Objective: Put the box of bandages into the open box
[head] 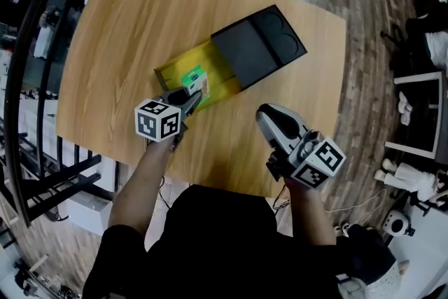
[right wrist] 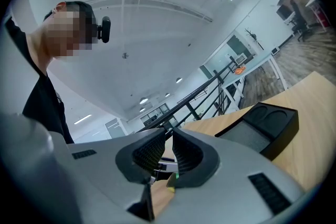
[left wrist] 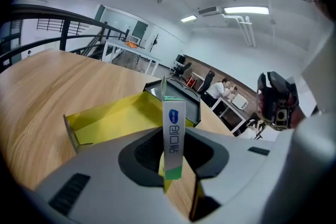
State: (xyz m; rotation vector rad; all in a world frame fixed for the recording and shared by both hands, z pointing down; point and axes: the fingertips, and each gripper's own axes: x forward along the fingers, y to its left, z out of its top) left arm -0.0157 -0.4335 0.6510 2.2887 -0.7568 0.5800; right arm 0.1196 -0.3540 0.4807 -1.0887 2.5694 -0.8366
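Standing upright, the box of bandages [left wrist: 174,136] is clamped in the left gripper [head: 190,96], over the yellow tray of the open box [head: 171,72], beside its black sleeve [head: 259,45]. The right gripper [head: 262,112] hangs above the table [head: 140,24] near its front edge, its jaws together on nothing.

open-plan office: white desks [left wrist: 127,48], ceiling strip lights [left wrist: 245,10]

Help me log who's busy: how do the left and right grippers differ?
The left gripper is shut on the bandage box; the right gripper has its jaws together on nothing. The left gripper is at the yellow box, holding the bandage box over it; the right gripper is off to the side, over bare table near its edge. Both are hand-held.
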